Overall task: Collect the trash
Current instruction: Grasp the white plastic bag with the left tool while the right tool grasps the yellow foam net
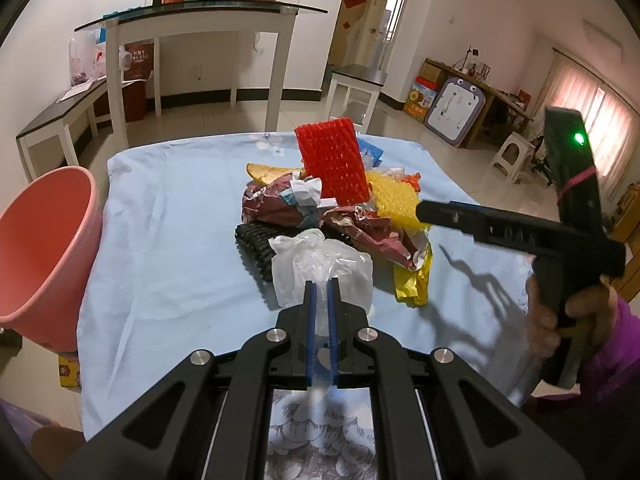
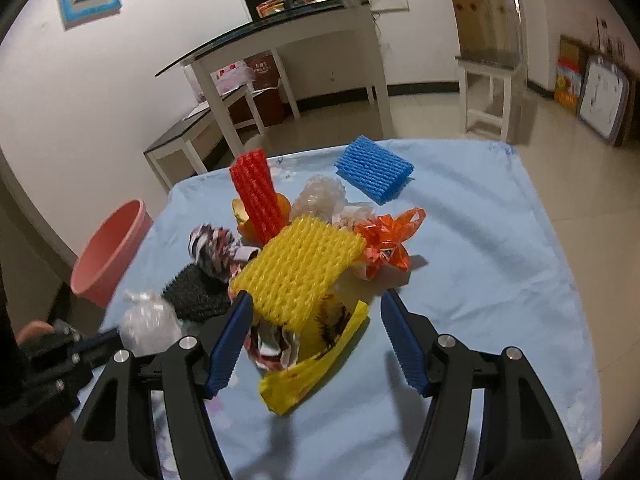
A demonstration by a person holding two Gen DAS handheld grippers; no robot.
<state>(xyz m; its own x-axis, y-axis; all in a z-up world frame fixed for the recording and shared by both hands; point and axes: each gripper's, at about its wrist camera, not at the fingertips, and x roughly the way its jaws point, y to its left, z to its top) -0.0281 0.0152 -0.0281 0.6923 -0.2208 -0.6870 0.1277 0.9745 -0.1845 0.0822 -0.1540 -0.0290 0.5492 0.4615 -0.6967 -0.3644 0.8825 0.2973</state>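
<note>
A heap of trash lies on the blue cloth table [image 1: 160, 240]. In it are a red foam net [image 1: 334, 160], a yellow foam net [image 2: 300, 268], a black foam net [image 2: 196, 292], a blue foam net [image 2: 374, 172], crumpled paper [image 1: 280, 204], an orange bag [image 2: 384, 240] and a yellow bag [image 2: 312, 360]. My left gripper [image 1: 321, 284] is shut on a clear plastic bag [image 1: 320, 268] at the near side of the heap; it also shows in the right wrist view [image 2: 148, 320]. My right gripper [image 2: 316, 320] is open, its jaws on either side of the yellow net and yellow bag.
A pink bucket [image 1: 44, 248] stands at the table's left edge, also in the right wrist view [image 2: 112, 252]. Beyond the table are a glass-topped white table [image 1: 200, 16], a low dark bench [image 1: 60, 116], a stool [image 1: 356, 92] and tiled floor.
</note>
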